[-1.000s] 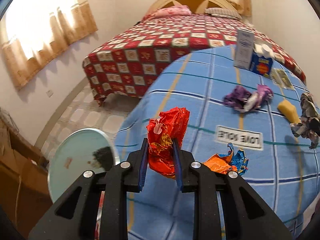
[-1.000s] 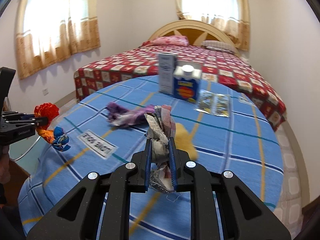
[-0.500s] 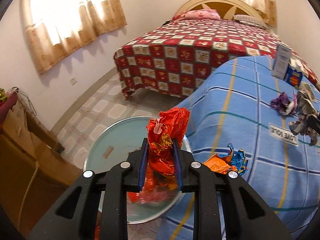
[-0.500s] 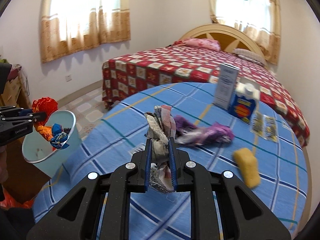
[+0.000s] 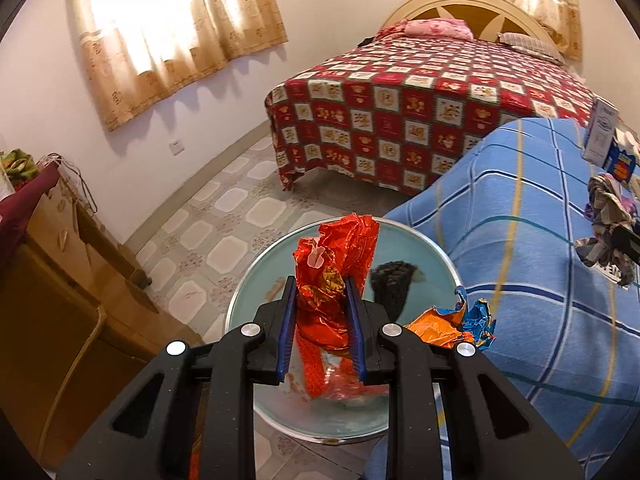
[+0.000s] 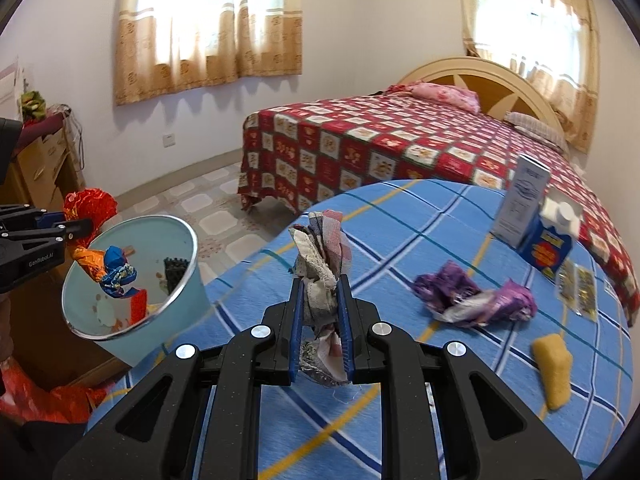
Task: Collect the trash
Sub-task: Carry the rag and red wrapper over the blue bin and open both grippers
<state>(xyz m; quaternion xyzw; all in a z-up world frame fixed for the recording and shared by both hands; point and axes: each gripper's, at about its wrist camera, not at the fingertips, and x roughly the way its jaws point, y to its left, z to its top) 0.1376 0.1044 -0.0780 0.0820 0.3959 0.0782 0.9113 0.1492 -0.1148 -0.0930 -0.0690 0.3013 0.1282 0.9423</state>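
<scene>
My left gripper (image 5: 321, 292) is shut on a crumpled red foil wrapper (image 5: 336, 252), with an orange and blue piece (image 5: 452, 322) hanging off its right side. It hangs directly over the pale blue trash bin (image 5: 240, 300), which holds a dark scrap (image 5: 394, 284). In the right wrist view the bin (image 6: 188, 292) stands left of the table, with the left gripper (image 6: 86, 224) and its wrapper (image 6: 90, 204) over the rim. My right gripper (image 6: 322, 292) is shut on a bundle of fabric scraps (image 6: 320, 256) above the blue checked tablecloth (image 6: 400, 240).
A purple crumpled wrapper (image 6: 472, 296), a yellow sponge (image 6: 554, 368), a white box (image 6: 522, 204), a blue carton (image 6: 552, 240) and flat packets (image 6: 576, 292) lie on the table. A bed with a red quilt (image 6: 380, 148) stands behind. A wooden cabinet (image 5: 52, 280) is left of the bin.
Both grippers have swung left with their loads. The bin has come from the lower left to directly under the red wrapper. The right gripper's view now takes in the bin.
</scene>
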